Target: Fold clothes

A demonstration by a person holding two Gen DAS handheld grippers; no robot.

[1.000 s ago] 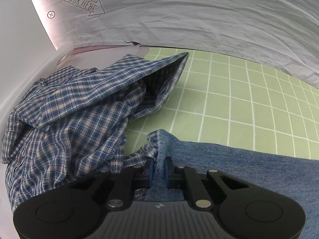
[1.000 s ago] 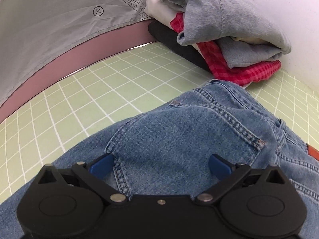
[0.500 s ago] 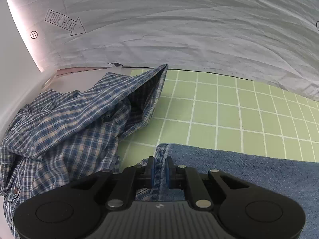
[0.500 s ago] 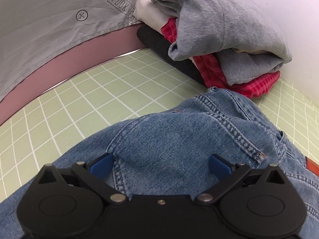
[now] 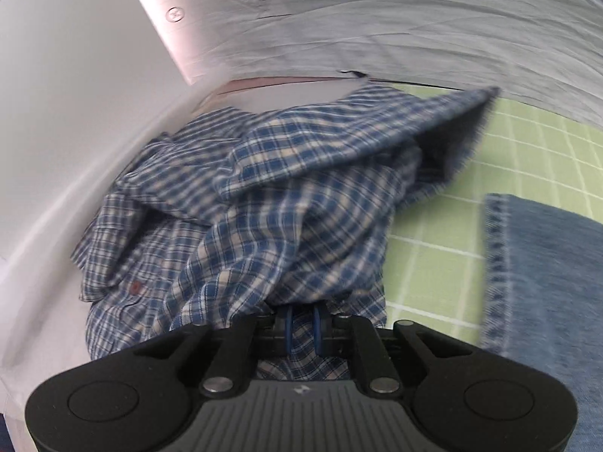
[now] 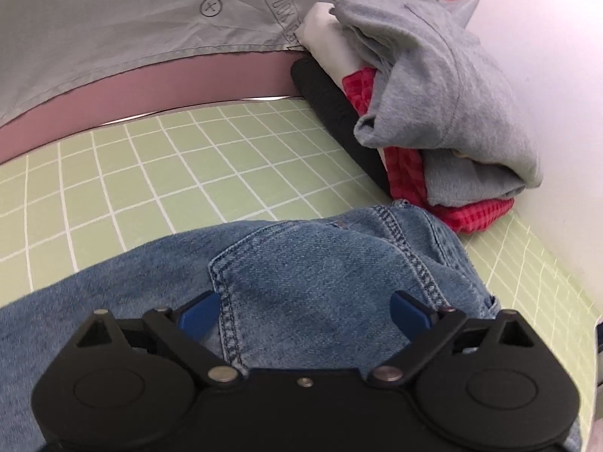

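Blue jeans point(image 6: 312, 275) lie on the green grid mat point(image 6: 150, 173); their hem edge shows at the right of the left wrist view point(image 5: 546, 263). My right gripper point(image 6: 303, 310) is open and sits low over the jeans' back pocket. My left gripper point(image 5: 302, 320) has its jaws nearly closed over the crumpled blue plaid shirt point(image 5: 264, 203), which fills the left of that view. Plaid cloth lies between and under the fingers; the frame is blurred and a grip cannot be confirmed.
A stack of folded clothes point(image 6: 433, 113), grey on top with red plaid and black below, stands at the back right against the white wall. A grey printed sheet point(image 6: 132, 26) hangs behind the mat. A white wall point(image 5: 68, 132) curves along the left.
My left gripper has let go of the jeans hem and swung left over the plaid shirt. The jeans hem now lies flat on the mat. The right gripper stays open over the jeans.
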